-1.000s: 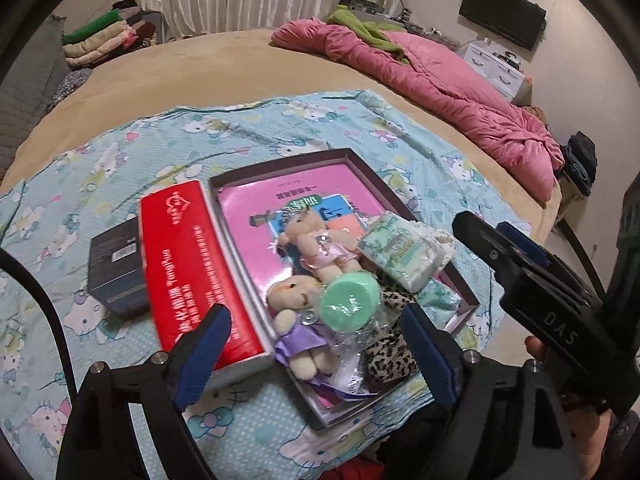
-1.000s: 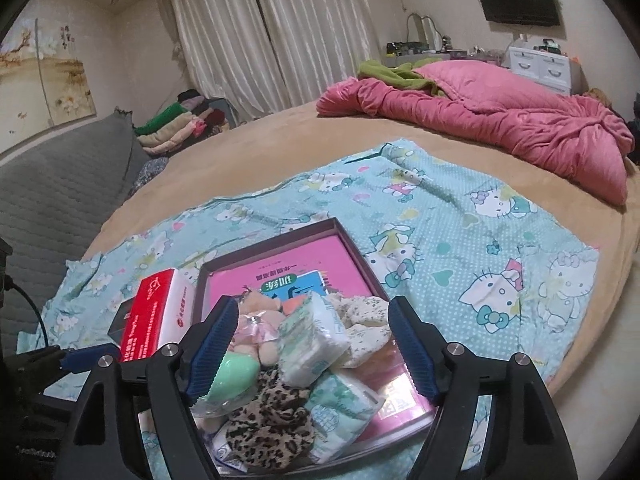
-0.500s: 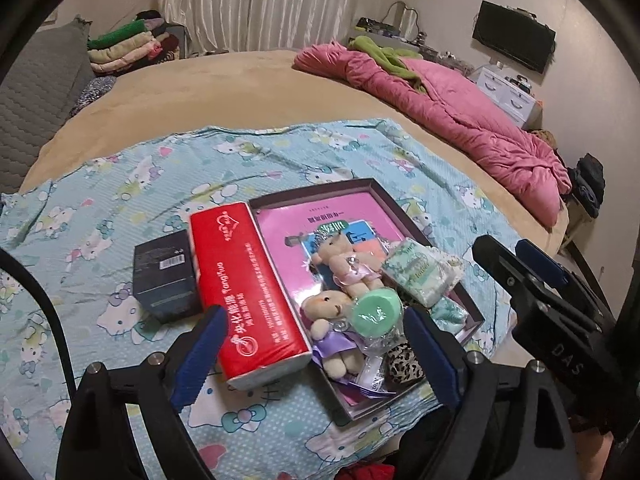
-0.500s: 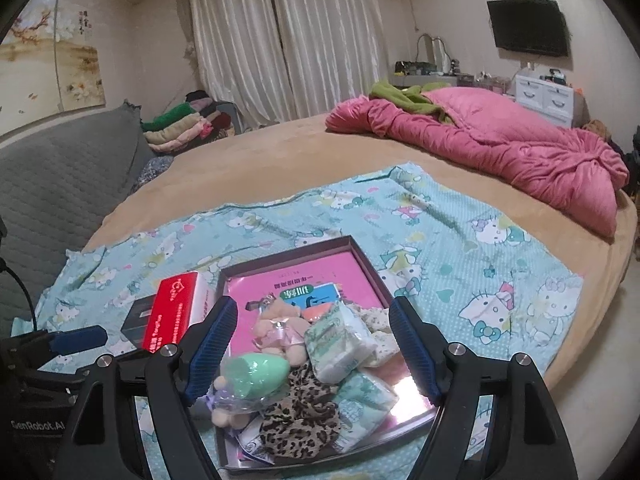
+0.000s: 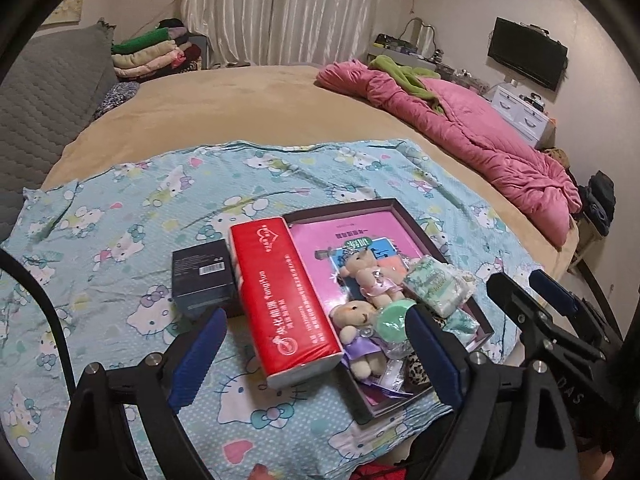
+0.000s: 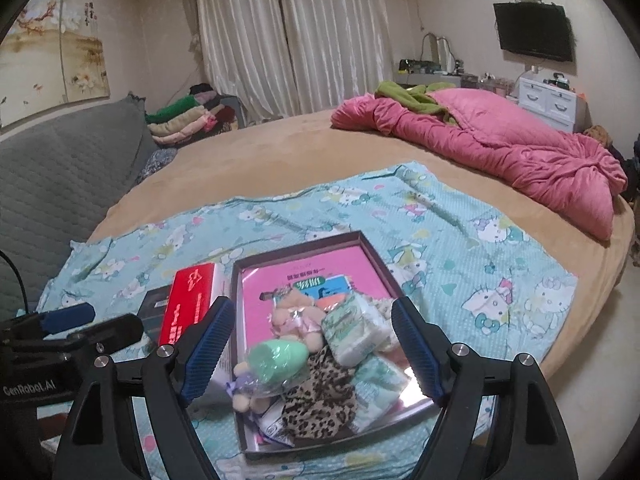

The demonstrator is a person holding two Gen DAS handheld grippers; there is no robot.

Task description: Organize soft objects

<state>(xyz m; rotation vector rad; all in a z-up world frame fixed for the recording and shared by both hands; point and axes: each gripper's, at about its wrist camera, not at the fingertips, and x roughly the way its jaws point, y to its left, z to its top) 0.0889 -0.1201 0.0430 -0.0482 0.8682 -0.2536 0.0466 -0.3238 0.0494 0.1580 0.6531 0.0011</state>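
Observation:
A dark tray (image 5: 404,212) (image 6: 372,248) with a pink lining lies on the Hello Kitty cloth. In it are two small teddy bears (image 5: 370,276) (image 6: 294,322), a green sponge (image 5: 394,322) (image 6: 278,362), tissue packs (image 5: 434,286) (image 6: 354,326) and a leopard-print cloth (image 6: 316,400). A red tissue pack (image 5: 280,296) (image 6: 192,304) leans on the tray's left edge. My left gripper (image 5: 316,356) is open and empty, held back above the tray's near side. My right gripper (image 6: 310,350) is open and empty, also held back above the tray.
A black box (image 5: 202,280) lies left of the red pack. The cloth (image 5: 120,240) covers the near part of a round beige bed (image 6: 280,148). A pink quilt (image 6: 500,148) lies at the far right, a grey headboard (image 6: 60,168) at the left.
Both grippers have pulled back and up from the tray, so the tray and its contents look smaller and farther. Both stay open. The objects have not moved.

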